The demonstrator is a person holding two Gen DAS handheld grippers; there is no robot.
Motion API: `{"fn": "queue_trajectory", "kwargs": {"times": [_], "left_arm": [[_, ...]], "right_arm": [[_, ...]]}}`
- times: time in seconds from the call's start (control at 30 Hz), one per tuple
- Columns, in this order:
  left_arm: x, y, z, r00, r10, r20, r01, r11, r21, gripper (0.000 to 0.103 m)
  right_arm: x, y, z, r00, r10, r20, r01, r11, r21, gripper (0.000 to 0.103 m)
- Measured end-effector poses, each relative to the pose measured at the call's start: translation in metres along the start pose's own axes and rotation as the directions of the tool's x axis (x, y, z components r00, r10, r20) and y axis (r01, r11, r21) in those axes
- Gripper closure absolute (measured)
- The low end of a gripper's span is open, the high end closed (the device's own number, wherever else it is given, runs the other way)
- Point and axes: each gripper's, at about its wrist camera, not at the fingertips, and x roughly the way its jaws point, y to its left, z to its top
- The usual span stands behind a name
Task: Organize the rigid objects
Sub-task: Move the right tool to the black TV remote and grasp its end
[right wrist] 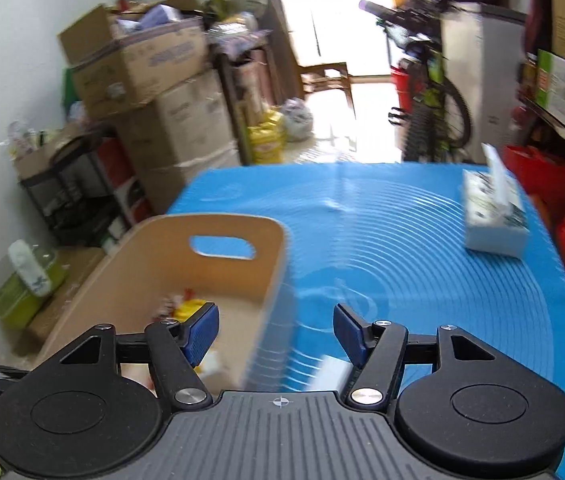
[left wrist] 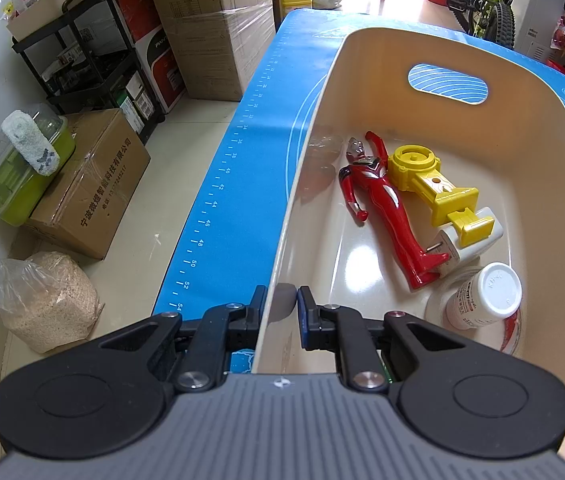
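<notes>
My left tool (left wrist: 280, 300) is clamped on the near rim of the cream plastic bin (left wrist: 434, 46) on the blue-matted counter (left wrist: 242, 152). My right tool (right wrist: 276, 330) hangs spread and empty. Red figure (left wrist: 382, 204) and yellow toy (left wrist: 434, 184) lie inside.

Left gripper (left wrist: 280, 300) clamps the near-left rim of the beige bin (left wrist: 362, 56) on the blue mat (left wrist: 242, 168). Inside, w/ everything toward the bin's near-right corner: red figure (left wrist: 382, 204), yellow toy (left wrist: 430, 184), white plug (left wrist: 466, 244), pill bottle (left wrist: 482, 300) (white cap).
</notes>
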Motion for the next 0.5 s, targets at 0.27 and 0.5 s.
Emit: {"fn": "queue_trajectory", "kwargs": {"times": [0.27,0.5], "left_arm": [[0.000,0.000,0.000,1.000,0.000,0.000,0.000,1.000,0.001,0.084],[0.000,0.000,0.000,1.000,0.000,0.000,0.000,1.000,0.000,0.084]], "right_arm": [[0.020,-0.024,-0.014,0.992,-0.091,-0.090,0.093,0.995,0.026,0.033],[0.045,-0.026,-0.036,0.971,-0.139,-0.197,0.138,0.990,-0.019,0.033]]}}
